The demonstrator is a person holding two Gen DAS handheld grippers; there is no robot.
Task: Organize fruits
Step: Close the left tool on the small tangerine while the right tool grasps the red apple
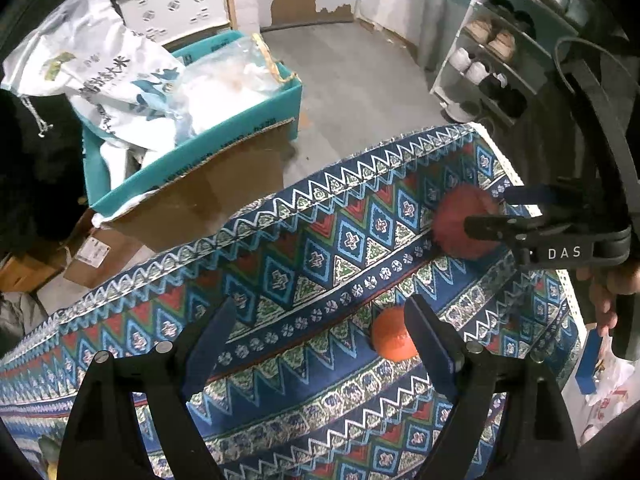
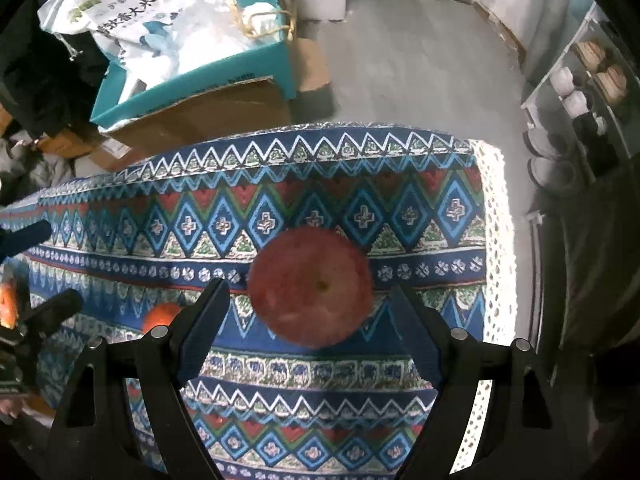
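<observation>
Fingers of our right gripper (image 2: 308, 316) and left gripper (image 1: 316, 336) gape empty above the round red apple (image 2: 310, 286) and small orange fruit (image 1: 390, 334); sorting not yet begun.

White letters "DAS" on the black right gripper (image 1: 486, 212); Chinese characters "大米" on the white sack (image 2: 132, 20).

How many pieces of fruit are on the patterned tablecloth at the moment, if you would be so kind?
3. A big red apple near the lace edge; a small orange fruit mid-cloth; another reddish-orange fruit, cropped at the right wrist view's left border. More may be hidden.
</observation>
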